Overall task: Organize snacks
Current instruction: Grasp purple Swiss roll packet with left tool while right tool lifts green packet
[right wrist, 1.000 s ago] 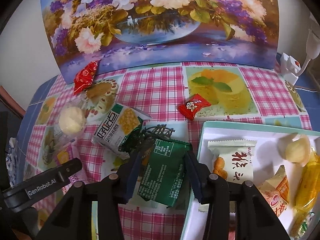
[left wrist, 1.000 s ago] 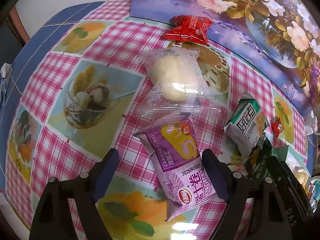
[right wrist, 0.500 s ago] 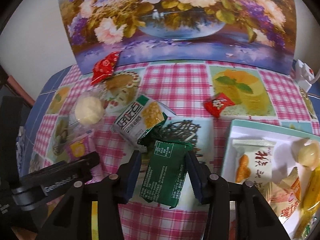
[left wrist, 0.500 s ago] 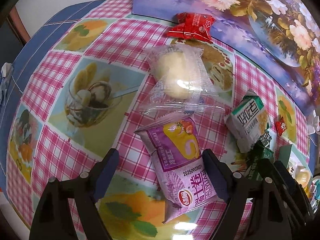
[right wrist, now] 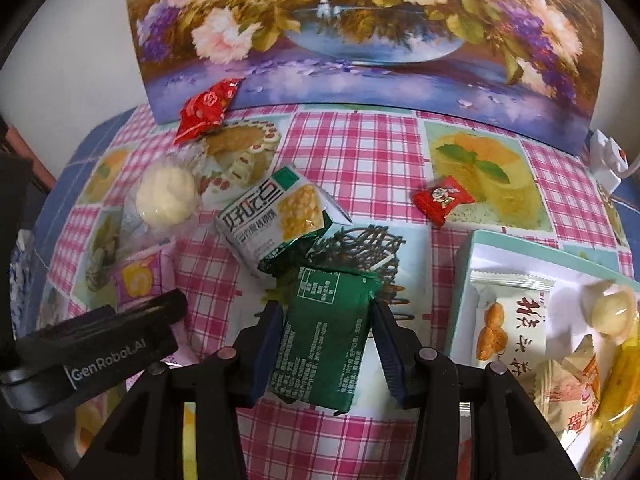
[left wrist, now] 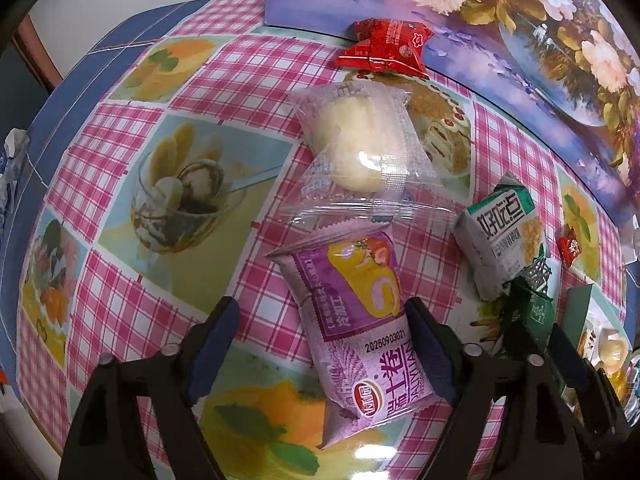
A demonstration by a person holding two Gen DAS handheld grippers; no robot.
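Observation:
My left gripper (left wrist: 324,324) is open over a purple roll-cake packet (left wrist: 360,320) that lies on the checked tablecloth between its fingers. A clear-wrapped pale bun (left wrist: 356,148) lies just beyond it. My right gripper (right wrist: 326,320) is shut on a green snack packet (right wrist: 322,336), held near the left edge of the white tray (right wrist: 460,280). A white-and-green packet (right wrist: 276,216) lies just ahead of it. The tray holds several snacks, among them a white packet (right wrist: 512,320).
A large red packet (right wrist: 206,110) leans against the flower picture (right wrist: 360,32) at the back. A small red candy (right wrist: 442,198) lies on the cloth right of middle. The left gripper's body (right wrist: 88,356) shows at the lower left of the right wrist view.
My right gripper has carried the green packet leftward, away from the tray. My left gripper has edged forward over the purple packet and stays open.

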